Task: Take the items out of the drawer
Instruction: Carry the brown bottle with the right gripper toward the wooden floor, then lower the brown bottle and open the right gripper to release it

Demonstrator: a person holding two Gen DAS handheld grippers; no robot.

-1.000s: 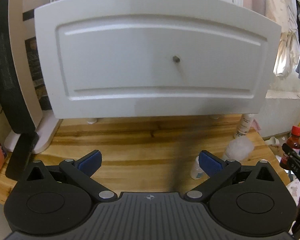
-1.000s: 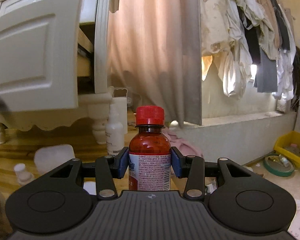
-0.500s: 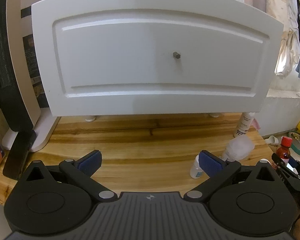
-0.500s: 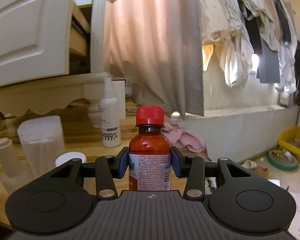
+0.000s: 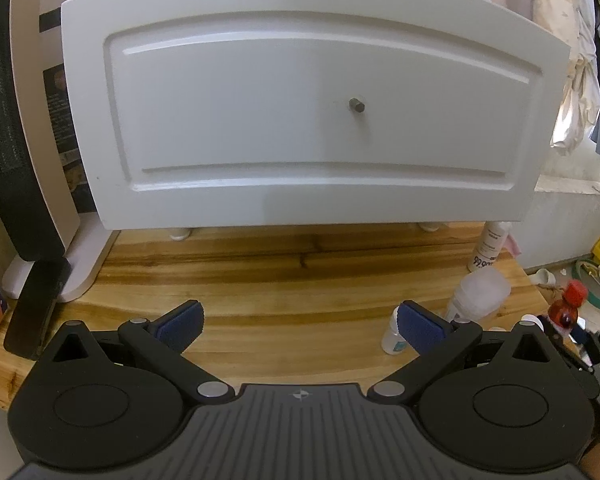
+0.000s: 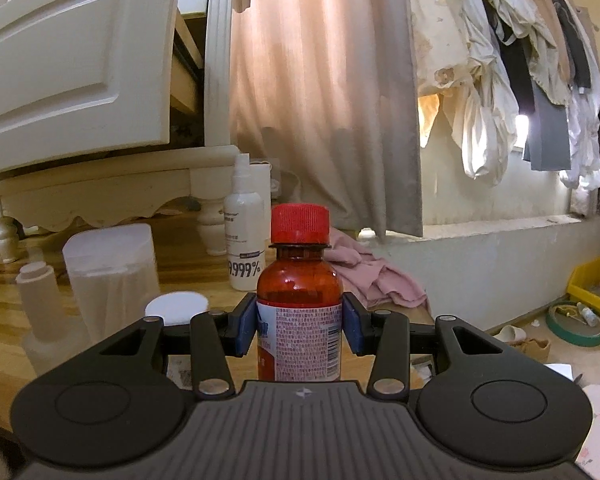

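Right gripper (image 6: 300, 326) clamps an upright red-capped bottle (image 6: 300, 300) at the tabletop's (image 5: 300, 276) right edge; left gripper (image 5: 300, 320), jaws apart, faces the pulled-out drawer (image 5: 300, 120).

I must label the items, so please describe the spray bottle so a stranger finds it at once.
Find the white cabinet on the wooden table. The spray bottle stands upright beside the cabinet's right front leg. Unlike the frosted tub nearby, it is tall, slim, and printed with "99.999%".
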